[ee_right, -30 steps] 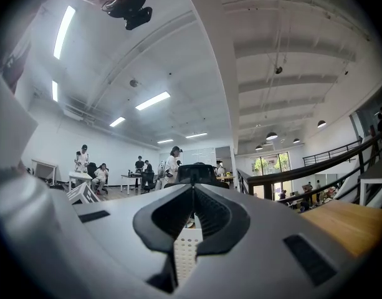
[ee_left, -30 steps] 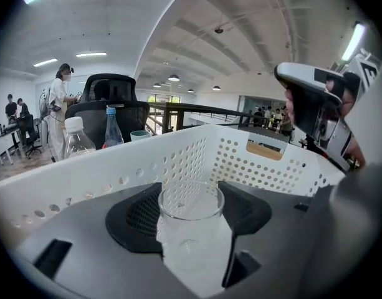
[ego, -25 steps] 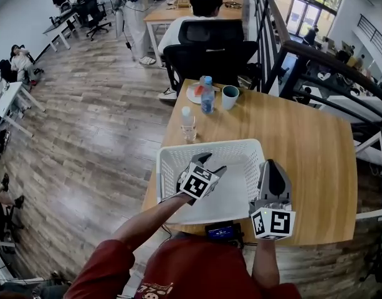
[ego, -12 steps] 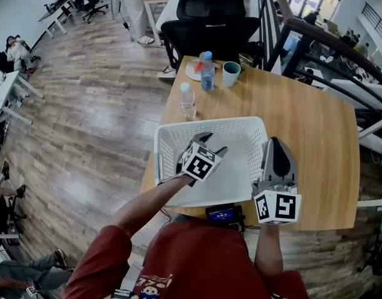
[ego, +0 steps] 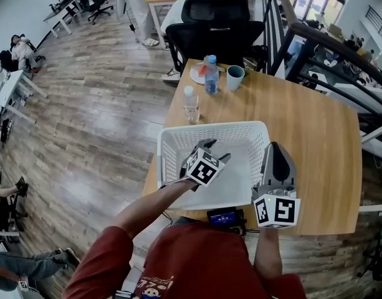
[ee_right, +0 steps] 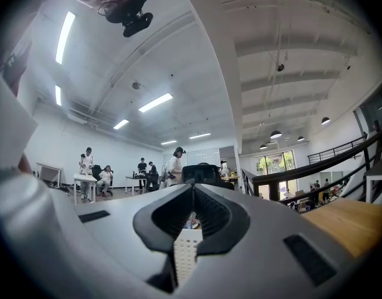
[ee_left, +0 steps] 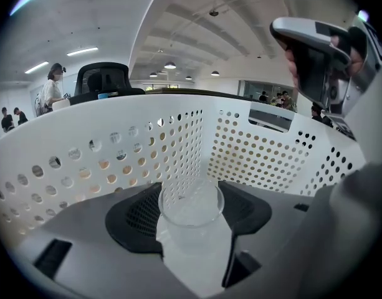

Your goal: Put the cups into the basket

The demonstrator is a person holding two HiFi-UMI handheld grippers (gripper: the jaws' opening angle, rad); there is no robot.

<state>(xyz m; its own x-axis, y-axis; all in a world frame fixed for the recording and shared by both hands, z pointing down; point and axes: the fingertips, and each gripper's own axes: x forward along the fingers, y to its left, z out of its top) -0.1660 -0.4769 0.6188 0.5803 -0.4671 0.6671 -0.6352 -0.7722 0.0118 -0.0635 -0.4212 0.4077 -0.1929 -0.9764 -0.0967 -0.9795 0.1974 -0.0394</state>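
A white perforated basket [ego: 245, 136] stands at the near edge of the wooden table [ego: 309, 136]. My left gripper [ego: 210, 148] reaches down inside it, shut on a clear plastic cup [ee_left: 189, 205] that stands upright between the jaws, close to the basket's wall [ee_left: 103, 148]. The cup is hidden in the head view. My right gripper [ego: 273, 151] is at the basket's right side, shut on the basket's rim [ee_right: 184, 254]. A teal cup [ego: 235, 77] stands at the table's far end.
At the far end are a blue-label bottle [ego: 210, 75] and a plate [ego: 197, 73]; a small clear bottle [ego: 191, 104] stands just beyond the basket. A black office chair [ego: 214, 27] is behind the table. A railing [ego: 321, 48] runs along the right. A small device [ego: 223, 216] sits below the basket.
The head camera has shifted a little, so the table sits differently in frame. Both grippers keep their places at the basket.
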